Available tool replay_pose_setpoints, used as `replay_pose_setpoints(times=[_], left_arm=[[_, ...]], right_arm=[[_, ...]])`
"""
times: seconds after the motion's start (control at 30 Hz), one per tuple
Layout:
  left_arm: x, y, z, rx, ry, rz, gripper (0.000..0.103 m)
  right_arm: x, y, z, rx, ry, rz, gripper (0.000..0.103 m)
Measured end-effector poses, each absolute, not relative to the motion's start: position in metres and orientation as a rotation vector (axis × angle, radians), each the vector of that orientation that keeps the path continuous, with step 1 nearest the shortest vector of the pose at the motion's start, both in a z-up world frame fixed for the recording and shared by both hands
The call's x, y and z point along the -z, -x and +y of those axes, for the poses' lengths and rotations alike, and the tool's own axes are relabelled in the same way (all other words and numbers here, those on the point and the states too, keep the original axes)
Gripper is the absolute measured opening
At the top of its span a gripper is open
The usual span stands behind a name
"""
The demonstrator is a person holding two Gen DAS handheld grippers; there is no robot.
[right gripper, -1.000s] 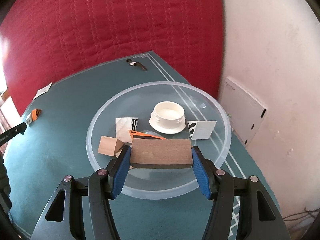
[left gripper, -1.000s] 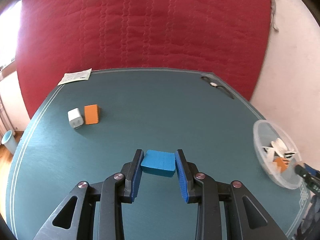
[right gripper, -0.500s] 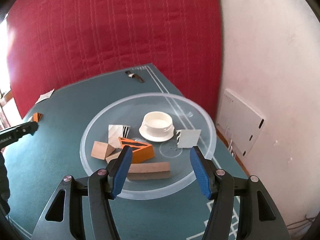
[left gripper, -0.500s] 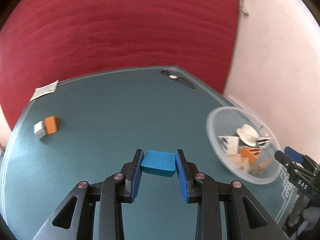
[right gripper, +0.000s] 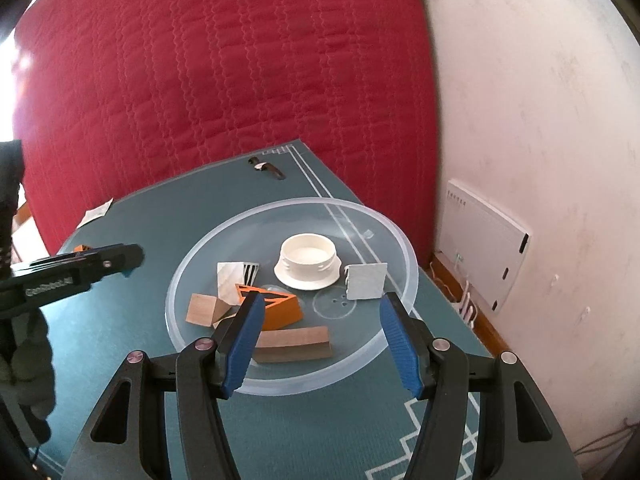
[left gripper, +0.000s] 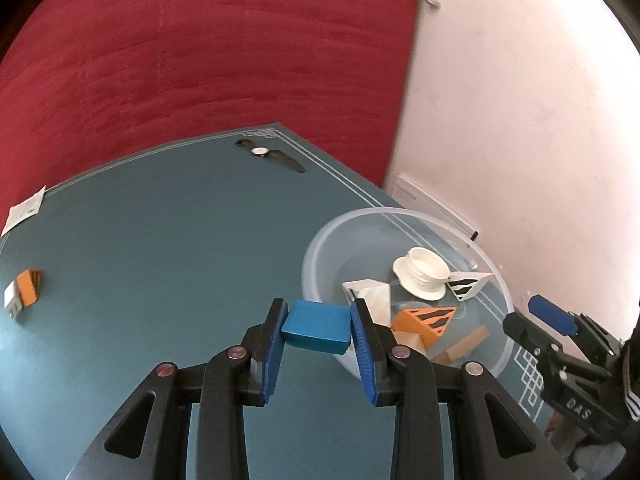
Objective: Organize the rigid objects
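Observation:
My left gripper (left gripper: 319, 322) is shut on a blue block (left gripper: 317, 326), held above the teal table just left of the clear plastic bowl (left gripper: 320, 248). My right gripper (right gripper: 320, 314) is open and empty above the near rim of the bowl (right gripper: 404, 240). In the bowl lie a brown wooden bar (right gripper: 294, 344), an orange wedge (right gripper: 282, 308), a white round lid (right gripper: 308, 260), a white square piece (right gripper: 366, 280), a white striped piece (right gripper: 234, 276) and a small wooden block (right gripper: 202, 309). The left gripper shows at the left of the right wrist view (right gripper: 132, 258).
An orange block (left gripper: 29, 292) and a white block (left gripper: 11, 300) sit together at the table's left edge. A wristwatch (left gripper: 272, 154) lies at the far edge and a paper slip (left gripper: 24, 210) at the far left. A red quilted backdrop and a white wall stand behind.
My right gripper opened and dropped the brown wooden bar into the bowl, then drew back. My left gripper carried the blue block rightward, up to the bowl.

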State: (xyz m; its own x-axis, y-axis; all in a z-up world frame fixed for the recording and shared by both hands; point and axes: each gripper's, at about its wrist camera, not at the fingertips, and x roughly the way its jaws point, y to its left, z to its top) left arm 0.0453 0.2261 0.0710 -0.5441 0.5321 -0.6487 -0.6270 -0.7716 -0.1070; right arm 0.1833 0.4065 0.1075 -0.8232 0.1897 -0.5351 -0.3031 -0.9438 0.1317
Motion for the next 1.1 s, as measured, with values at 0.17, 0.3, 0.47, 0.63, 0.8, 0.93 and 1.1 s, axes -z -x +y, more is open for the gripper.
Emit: replay_pose_setpoints(times=[0.17,0.3,0.47,0.63,0.8,0.93,1.1], left_arm=[[-0.068,-0.043,0.242,-2.266,0.901,0.200,0.034],[-0.068,-0.043,0.250,-2.251,0.896,0.215,0.034],[-0.065,-0.042,0.260,-2.235,0.892,0.225,0.034],[-0.064,-0.041,0.265,-2.218,0.883,0.216,0.036],[-0.065,-0.041,0.259,-2.239,0.861,0.188,0.064],[-0.063,-0.038,0.252,-2.256,0.879,0.166,0.067],[-0.060,-0.033,0.243,-2.287,0.897,0.138,0.072]], right_arm=[[-0.106,-0.183,0.403,-2.766,0.781,0.297,0.061],[-0.106,-0.183,0.401,-2.770,0.779,0.292,0.061],[-0.105,-0.182,0.402,-2.765,0.785,0.304,0.061],[-0.105,-0.184,0.401,-2.764,0.783,0.306,0.061],[-0.105,-0.184,0.401,-2.763,0.782,0.308,0.061],[-0.104,-0.184,0.400,-2.757,0.781,0.314,0.061],[-0.103,-0.184,0.398,-2.754,0.780,0.308,0.061]])
